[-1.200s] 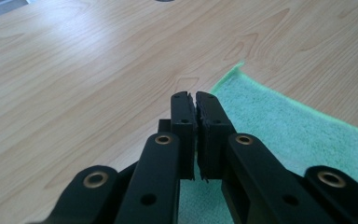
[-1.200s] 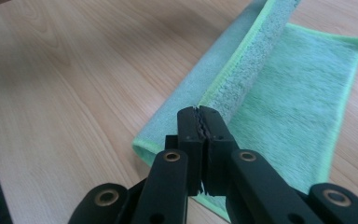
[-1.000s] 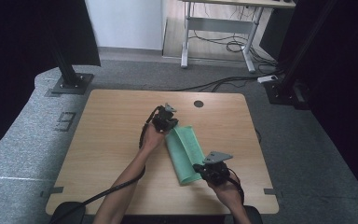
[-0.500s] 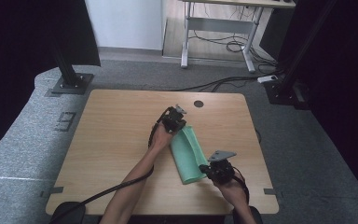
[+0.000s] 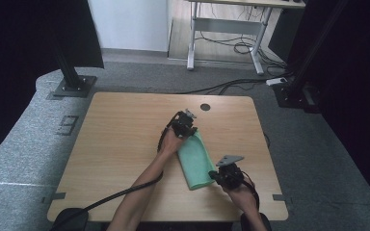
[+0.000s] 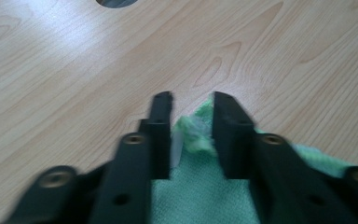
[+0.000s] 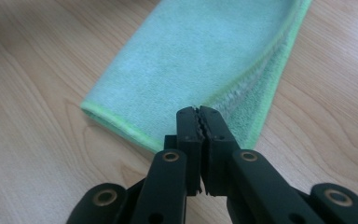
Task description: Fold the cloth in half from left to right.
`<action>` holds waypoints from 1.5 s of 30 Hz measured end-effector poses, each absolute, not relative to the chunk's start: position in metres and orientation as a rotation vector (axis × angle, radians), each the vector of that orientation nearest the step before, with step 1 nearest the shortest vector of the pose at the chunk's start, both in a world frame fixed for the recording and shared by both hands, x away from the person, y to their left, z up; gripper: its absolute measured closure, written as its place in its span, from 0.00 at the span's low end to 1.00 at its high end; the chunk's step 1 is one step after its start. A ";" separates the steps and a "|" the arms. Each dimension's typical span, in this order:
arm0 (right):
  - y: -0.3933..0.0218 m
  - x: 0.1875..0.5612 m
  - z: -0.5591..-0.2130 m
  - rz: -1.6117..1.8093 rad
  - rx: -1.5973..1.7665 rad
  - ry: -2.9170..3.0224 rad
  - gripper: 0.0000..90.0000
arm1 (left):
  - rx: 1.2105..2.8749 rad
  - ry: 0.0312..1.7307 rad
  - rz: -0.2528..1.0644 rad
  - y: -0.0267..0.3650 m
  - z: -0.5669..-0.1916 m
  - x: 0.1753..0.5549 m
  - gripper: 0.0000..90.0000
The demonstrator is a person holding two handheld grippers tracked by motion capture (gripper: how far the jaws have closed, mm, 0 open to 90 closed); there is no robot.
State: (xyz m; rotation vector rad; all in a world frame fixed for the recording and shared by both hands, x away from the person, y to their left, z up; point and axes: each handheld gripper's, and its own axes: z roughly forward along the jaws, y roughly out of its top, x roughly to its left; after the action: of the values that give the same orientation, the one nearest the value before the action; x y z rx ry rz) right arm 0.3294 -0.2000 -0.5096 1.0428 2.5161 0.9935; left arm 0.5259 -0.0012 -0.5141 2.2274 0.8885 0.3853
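A folded green cloth [image 5: 195, 159] lies flat on the wooden table [image 5: 120, 130], running from mid-table toward the near right. My left gripper [image 5: 189, 133] stands over its far end. In the left gripper view its jaws have just been opening, and a raised cloth corner [image 6: 196, 135] sits loose between the left gripper's tips [image 6: 191, 100]. My right gripper [image 5: 214, 174] is at the near end of the cloth. In the right gripper view the right gripper [image 7: 198, 112] is shut, pinching the edge of the cloth's upper layer [image 7: 200, 51].
A round cable hole [image 5: 205, 107] sits in the table just beyond the left gripper. A black cable [image 5: 106, 199] trails from the left hand off the near edge. Black stand bases [image 5: 70, 86] sit on the grey floor past the far corners.
The left gripper carried the cloth's far end a little to the right and down, then parted its jaws. The right gripper stays pinched at the near end.
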 end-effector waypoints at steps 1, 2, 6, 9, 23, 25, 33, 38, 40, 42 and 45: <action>-0.201 0.330 -0.509 0.992 1.051 2.512 0.91 | 2.219 0.892 0.384 0.000 -0.513 0.526 0.64; -0.201 0.330 -0.509 0.991 1.052 2.505 0.88 | 2.204 0.899 0.384 0.000 -0.511 0.526 0.59; -0.207 0.331 -0.505 0.998 1.075 2.457 0.78 | 2.152 0.901 0.399 0.005 -0.500 0.523 0.44; -0.213 0.333 -0.501 1.011 1.106 2.394 0.69 | 2.126 0.900 0.421 0.009 -0.487 0.520 0.32; -0.218 0.351 -0.525 0.888 1.132 2.414 0.54 | 2.225 0.881 0.392 0.031 -0.513 0.479 0.17; -0.219 0.353 -0.528 0.870 1.136 2.427 0.52 | 2.234 0.882 0.385 0.035 -0.518 0.472 0.16; -0.222 0.356 -0.537 0.892 1.153 2.454 0.43 | 2.278 0.899 0.380 0.044 -0.535 0.447 0.16; -0.219 0.355 -0.538 0.904 1.139 2.468 0.42 | 2.282 0.922 0.391 0.051 -0.542 0.444 0.16; -0.216 0.354 -0.538 0.909 1.126 2.473 0.41 | 2.279 0.926 0.403 0.055 -0.542 0.444 0.16; -0.212 0.353 -0.539 0.919 1.113 2.483 0.40 | 2.278 0.936 0.408 0.059 -0.542 0.444 0.16; -0.204 0.351 -0.539 0.935 1.086 2.499 0.39 | 2.271 0.947 0.409 0.066 -0.542 0.444 0.16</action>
State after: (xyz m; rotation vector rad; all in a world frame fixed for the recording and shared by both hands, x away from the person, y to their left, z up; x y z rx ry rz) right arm 0.3505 -0.2040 -0.5395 1.0859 2.4991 0.9349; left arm 0.4441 0.0665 -0.5424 2.2715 0.9469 0.4090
